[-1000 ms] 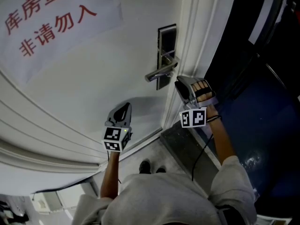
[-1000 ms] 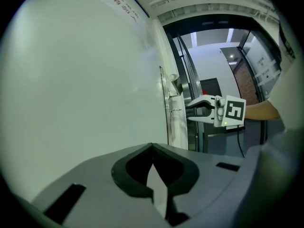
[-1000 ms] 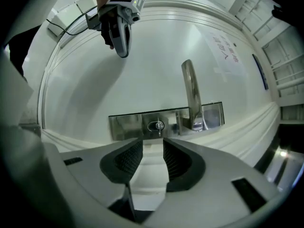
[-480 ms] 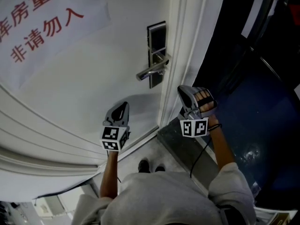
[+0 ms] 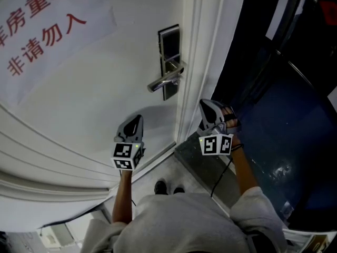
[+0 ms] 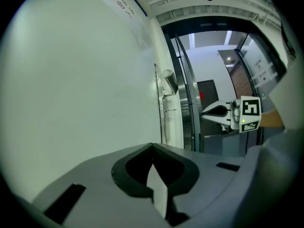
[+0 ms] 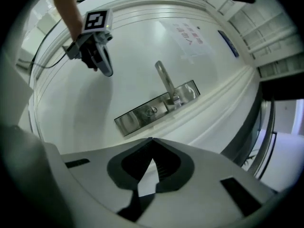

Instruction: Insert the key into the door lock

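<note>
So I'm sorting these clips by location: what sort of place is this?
Likely a storeroom entrance inside a commercial building. A white door carries a paper notice in red Chinese characters marking a storeroom with restricted entry, and a metal lock plate with a lever handle.

Lever handle [image 5: 164,81] on lock plate [image 5: 169,40], paper notice [image 5: 47,36] left, door frame [image 5: 202,51] right
</note>
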Action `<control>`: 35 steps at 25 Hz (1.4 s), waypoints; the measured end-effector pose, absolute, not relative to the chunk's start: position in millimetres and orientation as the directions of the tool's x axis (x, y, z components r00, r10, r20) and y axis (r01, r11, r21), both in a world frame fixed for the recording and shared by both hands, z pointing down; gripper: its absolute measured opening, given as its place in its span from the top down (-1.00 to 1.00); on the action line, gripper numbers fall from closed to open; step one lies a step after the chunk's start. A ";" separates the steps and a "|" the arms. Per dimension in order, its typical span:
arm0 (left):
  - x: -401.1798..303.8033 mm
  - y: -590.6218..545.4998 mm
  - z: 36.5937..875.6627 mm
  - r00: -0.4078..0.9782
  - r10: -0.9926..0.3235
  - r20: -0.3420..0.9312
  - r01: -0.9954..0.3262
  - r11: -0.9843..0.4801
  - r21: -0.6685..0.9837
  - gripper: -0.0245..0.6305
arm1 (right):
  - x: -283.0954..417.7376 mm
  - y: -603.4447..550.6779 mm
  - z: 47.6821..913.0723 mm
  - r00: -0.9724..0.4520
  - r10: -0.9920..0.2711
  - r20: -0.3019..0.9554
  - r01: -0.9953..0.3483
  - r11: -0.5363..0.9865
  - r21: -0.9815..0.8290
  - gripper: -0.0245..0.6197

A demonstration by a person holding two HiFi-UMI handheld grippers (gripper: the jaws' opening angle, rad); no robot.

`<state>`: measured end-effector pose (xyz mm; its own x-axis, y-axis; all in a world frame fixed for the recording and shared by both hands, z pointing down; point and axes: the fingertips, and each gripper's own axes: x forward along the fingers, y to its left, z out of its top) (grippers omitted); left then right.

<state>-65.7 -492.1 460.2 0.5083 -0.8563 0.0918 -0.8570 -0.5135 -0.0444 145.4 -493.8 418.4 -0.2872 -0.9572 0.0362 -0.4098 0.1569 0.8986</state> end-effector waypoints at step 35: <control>-48.6 -494.2 481.6 0.539 -0.835 0.108 -0.841 -0.542 0.006 0.87 | 192.5 -466.4 472.8 -0.150 -0.981 0.119 -0.959 0.174 0.223 0.86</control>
<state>-48.6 -494.2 481.6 0.5391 -0.8352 0.1084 -0.8406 -0.5417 0.0063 192.5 -466.4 472.8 -0.1503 -0.9814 0.1195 -0.9592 0.1741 0.2230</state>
